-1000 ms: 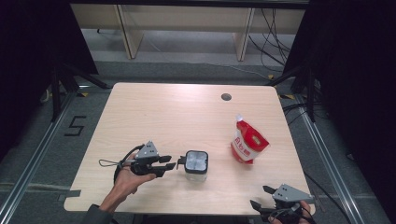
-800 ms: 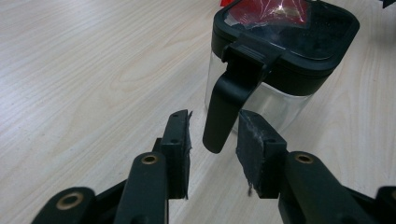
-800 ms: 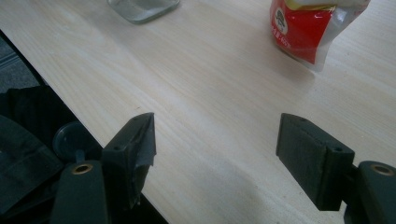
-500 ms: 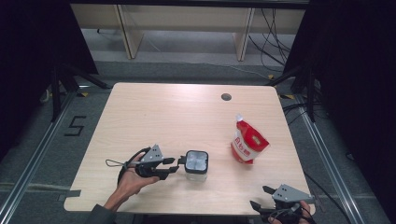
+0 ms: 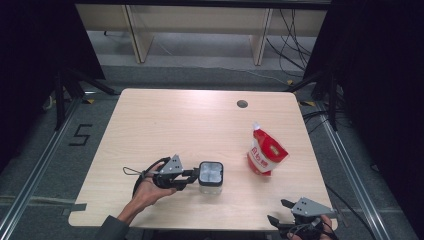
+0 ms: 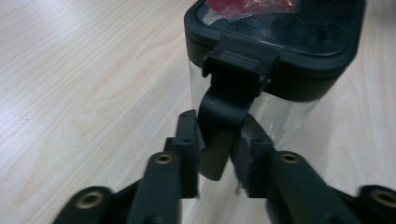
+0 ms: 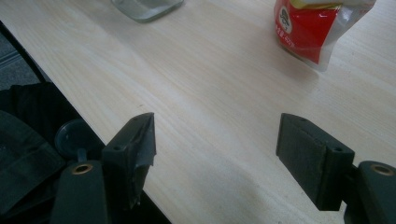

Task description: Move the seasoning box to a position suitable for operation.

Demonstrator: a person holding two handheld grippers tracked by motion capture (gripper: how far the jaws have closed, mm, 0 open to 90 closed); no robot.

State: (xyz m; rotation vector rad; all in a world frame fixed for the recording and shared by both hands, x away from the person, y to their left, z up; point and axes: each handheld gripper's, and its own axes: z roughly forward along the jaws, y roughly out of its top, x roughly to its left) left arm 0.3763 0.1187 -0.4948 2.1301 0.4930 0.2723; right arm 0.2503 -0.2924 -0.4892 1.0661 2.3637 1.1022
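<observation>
On a pale wooden bench [image 5: 165, 125], the left tool [image 5: 192, 176] pinches the black latch flap [image 6: 223, 122] that hangs from the black lid of a clear square container [image 5: 210, 173], its jaws closed to a narrow gap on either side of the flap. The container stands upright near the bench's front edge, left of centre; in the left gripper view its lower body is hidden behind the jaws and its far rim is cut off at the top, with a smear of red visible through the lid that is too blurred to identify. A red and white stand-up pouch [image 5: 265, 153] sits well apart to the right, its printing too small to read. The right tool [image 5: 278, 212] hovers at the bench's front right corner with jaws spread wide and nothing between them, the hand behind it partly cropped by the frame.
</observation>
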